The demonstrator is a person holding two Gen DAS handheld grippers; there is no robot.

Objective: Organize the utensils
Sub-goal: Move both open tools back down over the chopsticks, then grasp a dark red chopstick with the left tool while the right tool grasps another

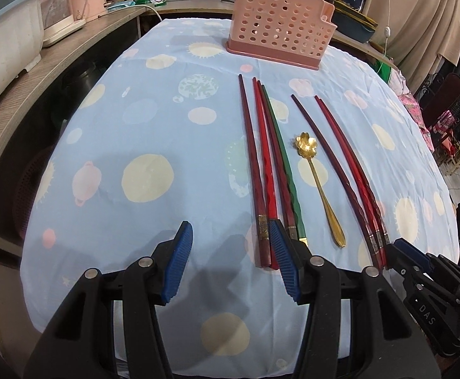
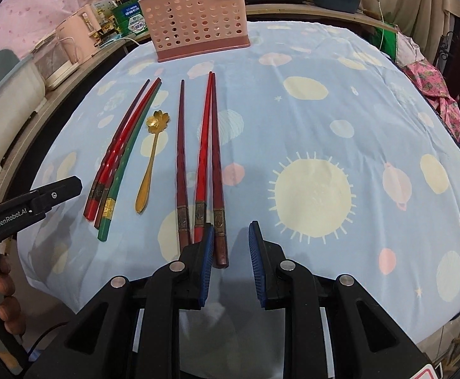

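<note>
**Mia:** Where are the things that need tidying?

**Ben:** They all lie flat on the surface point(image 2: 309, 110), on the blue cloth with the dots. There is a group of three chopsticks point(image 2: 201, 158) just ahead of the right hand-held gripper point(image 2: 231, 230). Four more chopsticks point(image 1: 266, 164) lie in a bunch ahead of the left hand-held gripper point(image 1: 230, 230). The gold spoon point(image 2: 152, 161) lies between the two groups.

**Mia:** Which way do the sticks point?

**Ben:** Away from the person. Their thin tips point at the pink basket point(image 2: 196, 20), which stands upright at the far side. Their thick ends are the near ends.

**Mia:** Which hand is closer to which group?

**Ben:** The right one is closest to the group of three. One dark stick's thick end sits just inside its jaws, beside the left finger. The left one has its right finger over the thick ends of the bunch.

**Mia:** Are the hand-held grippers holding anything?

**Ben:** No. Both are spread wide with nothing in them.

**Mia:** So what comes next?

**Ben:** Probably the right one pinches a thick end, then carries the stick straight forward to the basket.
</note>
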